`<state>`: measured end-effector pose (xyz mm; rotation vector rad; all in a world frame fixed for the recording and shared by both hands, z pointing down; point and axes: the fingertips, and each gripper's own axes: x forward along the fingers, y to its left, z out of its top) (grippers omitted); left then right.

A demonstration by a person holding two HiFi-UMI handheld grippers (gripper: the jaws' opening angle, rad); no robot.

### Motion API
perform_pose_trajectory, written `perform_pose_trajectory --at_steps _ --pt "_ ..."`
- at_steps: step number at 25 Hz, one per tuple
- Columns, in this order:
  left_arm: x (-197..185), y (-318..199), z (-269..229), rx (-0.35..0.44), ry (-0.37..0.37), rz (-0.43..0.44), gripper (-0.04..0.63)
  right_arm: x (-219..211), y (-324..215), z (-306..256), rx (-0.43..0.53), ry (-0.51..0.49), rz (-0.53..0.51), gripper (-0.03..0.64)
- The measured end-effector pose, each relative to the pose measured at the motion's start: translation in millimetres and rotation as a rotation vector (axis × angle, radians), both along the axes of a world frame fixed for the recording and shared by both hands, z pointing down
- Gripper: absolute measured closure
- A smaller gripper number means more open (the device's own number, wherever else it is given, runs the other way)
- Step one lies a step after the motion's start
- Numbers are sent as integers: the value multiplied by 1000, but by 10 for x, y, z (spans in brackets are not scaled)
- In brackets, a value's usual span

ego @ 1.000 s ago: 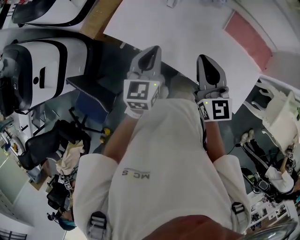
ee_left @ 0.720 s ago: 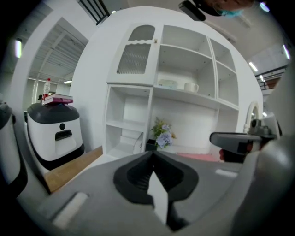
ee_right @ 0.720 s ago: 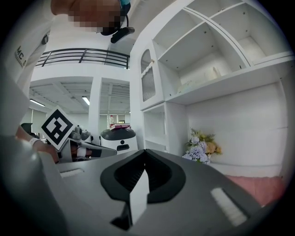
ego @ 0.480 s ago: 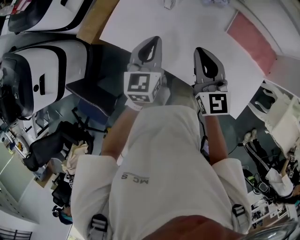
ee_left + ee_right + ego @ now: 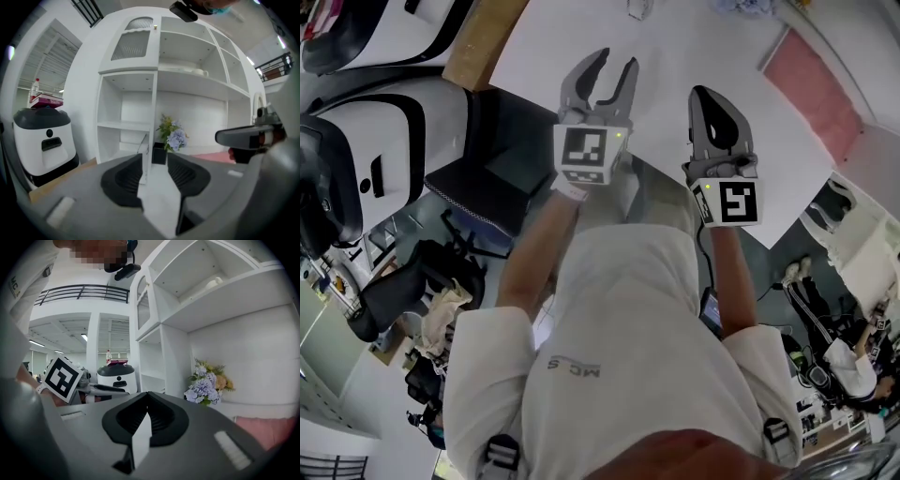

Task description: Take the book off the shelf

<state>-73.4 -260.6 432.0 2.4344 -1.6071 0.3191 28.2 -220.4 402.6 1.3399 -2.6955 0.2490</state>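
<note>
Status: early approach. No part of the removal is done.

1. Left gripper (image 5: pixel 614 64): the jaws are opening. Nothing stands between them; in the left gripper view I see only the shelf (image 5: pixel 154 93) through the gap.
2. Right gripper (image 5: pixel 712 98): the jaws are pressed together with nothing in them. It points at the shelf from the right of the left gripper.
3. Book (image 5: pixel 142 143): I take the thin slanted item in the shelf's lower left compartment, just left of the centre divider, to be the book. It is small and dim in the left gripper view, so this reading is not certain. It leans against the divider side and no gripper touches it.
4. Other items: flowers (image 5: pixel 172 136) in a black vase (image 5: pixel 159 153) stand in the lower compartment just right of the divider. A white machine (image 5: pixel 44 140) stands to the left of the shelf.

Remaining steps, in my judgement: bring the left gripper into the lower left compartment, set the open jaws across the book, close on it, then draw it out clear of the divider. Both grippers are well apart from the shelf, so the whole reach remains.
</note>
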Motion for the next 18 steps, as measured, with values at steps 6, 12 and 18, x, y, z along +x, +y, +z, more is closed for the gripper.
perform_pose_trajectory --at_steps 6,12,18 --pt "33 -368 293 -1 -5 34 299 2 -170 207 -13 -2 15 617" --pt "25 -792 615 -16 -18 43 173 31 -304 351 -33 3 34 617" --pt "77 -1152 940 -13 -61 74 173 72 -359 490 -59 -14 57 618"
